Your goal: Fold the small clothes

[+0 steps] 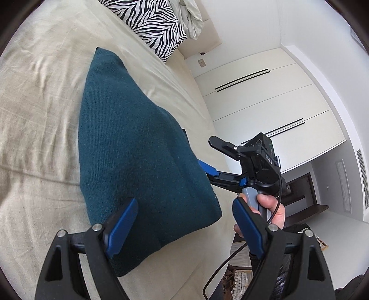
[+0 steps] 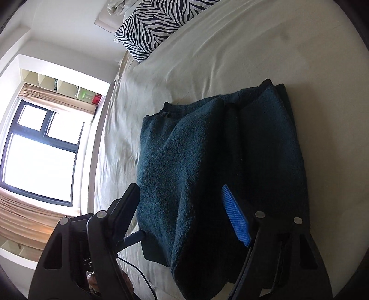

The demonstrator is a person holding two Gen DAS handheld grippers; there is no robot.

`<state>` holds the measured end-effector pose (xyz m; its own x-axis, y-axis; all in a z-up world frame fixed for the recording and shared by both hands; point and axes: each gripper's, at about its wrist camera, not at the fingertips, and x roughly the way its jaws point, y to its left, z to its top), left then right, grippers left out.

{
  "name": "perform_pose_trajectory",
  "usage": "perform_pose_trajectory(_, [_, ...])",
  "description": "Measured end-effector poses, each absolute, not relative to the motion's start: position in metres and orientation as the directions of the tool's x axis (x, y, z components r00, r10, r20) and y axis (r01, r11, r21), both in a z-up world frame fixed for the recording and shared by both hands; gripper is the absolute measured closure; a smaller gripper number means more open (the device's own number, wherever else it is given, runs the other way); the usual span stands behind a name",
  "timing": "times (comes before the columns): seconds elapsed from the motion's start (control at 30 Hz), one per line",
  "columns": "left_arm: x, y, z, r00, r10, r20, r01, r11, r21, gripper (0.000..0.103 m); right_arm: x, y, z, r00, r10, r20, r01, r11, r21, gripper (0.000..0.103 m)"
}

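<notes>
A bed covered by a cream sheet fills the room's centre. At its head lie a zebra-striped pillow and a pale rumpled pillow. On one side of the bed stand white wardrobe doors with dark bar handles; on the other, a bright black-framed window with tan blinds, open shelving above.

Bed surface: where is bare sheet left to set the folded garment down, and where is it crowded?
Bare bed sheet lies beside the teal garment, and between it and the zebra pillow. Crowded at the garment's near end, where the left gripper and right gripper meet.
</notes>
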<state>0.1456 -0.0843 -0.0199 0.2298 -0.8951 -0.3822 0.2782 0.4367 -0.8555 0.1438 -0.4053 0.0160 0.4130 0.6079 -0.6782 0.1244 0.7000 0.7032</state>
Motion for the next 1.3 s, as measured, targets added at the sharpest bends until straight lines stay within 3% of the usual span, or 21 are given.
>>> perform_pose_trajectory(0.1, [0.144,-0.087,-0.016,0.228,-0.891,-0.393,0.288,0.447,-0.847,0.017,0.148,-0.393,-0.010,0.346,0.616,-0.708,0.146,0.710,0.689,0.057])
perform_pose_trajectory(0.13, [0.145,-0.088,-0.015,0.229,-0.890,-0.395,0.289,0.449,-0.845,0.017,0.149,-0.390,-0.016,0.332,0.605,-0.723,0.148,0.724,0.674,0.077])
perform_pose_trajectory(0.23, [0.148,-0.091,-0.013,0.233,-0.886,-0.400,0.288,0.456,-0.842,0.017,0.139,-0.393,-0.015,0.366,0.574,-0.732,0.125,0.750,0.650,0.092])
perform_pose_trajectory(0.27, [0.149,-0.094,-0.012,0.232,-0.885,-0.403,0.290,0.458,-0.840,0.017,0.135,-0.397,-0.011,0.386,0.566,-0.729,0.120,0.752,0.648,0.093])
perform_pose_trajectory(0.47, [0.158,-0.117,-0.003,0.221,-0.876,-0.428,0.343,0.481,-0.807,0.017,0.117,-0.418,-0.005,0.418,0.572,-0.706,0.112,0.739,0.664,0.094])
perform_pose_trajectory(0.6, [0.170,-0.140,-0.020,0.189,-0.837,-0.514,0.349,0.546,-0.761,0.017,0.116,-0.420,-0.023,0.395,0.583,-0.710,0.132,0.729,0.672,0.092])
perform_pose_trajectory(0.7, [0.177,-0.139,-0.031,0.183,-0.842,-0.508,0.331,0.539,-0.775,0.017,0.111,-0.424,-0.020,0.406,0.581,-0.705,0.138,0.724,0.676,0.085])
perform_pose_trajectory(0.73, [0.178,-0.137,-0.033,0.181,-0.847,-0.500,0.324,0.531,-0.783,0.017,0.108,-0.427,-0.014,0.423,0.572,-0.703,0.130,0.729,0.672,0.077])
perform_pose_trajectory(0.8, [0.180,-0.137,-0.034,0.177,-0.848,-0.499,0.323,0.529,-0.785,0.017,0.101,-0.439,-0.003,0.482,0.540,-0.690,0.134,0.733,0.667,0.049])
perform_pose_trajectory(0.83, [0.179,-0.137,-0.035,0.178,-0.847,-0.501,0.329,0.531,-0.781,0.017,0.098,-0.445,0.002,0.513,0.524,-0.680,0.148,0.726,0.671,0.027])
perform_pose_trajectory(0.87, [0.179,-0.138,-0.035,0.180,-0.845,-0.504,0.334,0.534,-0.777,0.017,0.097,-0.449,0.006,0.536,0.516,-0.668,0.154,0.718,0.678,0.023])
perform_pose_trajectory(1.03, [0.175,-0.140,-0.036,0.185,-0.842,-0.506,0.343,0.538,-0.770,0.016,0.104,-0.443,-0.001,0.464,0.553,-0.692,0.139,0.726,0.674,0.025])
perform_pose_trajectory(1.3, [0.167,-0.137,-0.035,0.184,-0.847,-0.498,0.347,0.530,-0.774,0.016,0.108,-0.433,-0.016,0.415,0.608,-0.677,0.128,0.698,0.705,0.052])
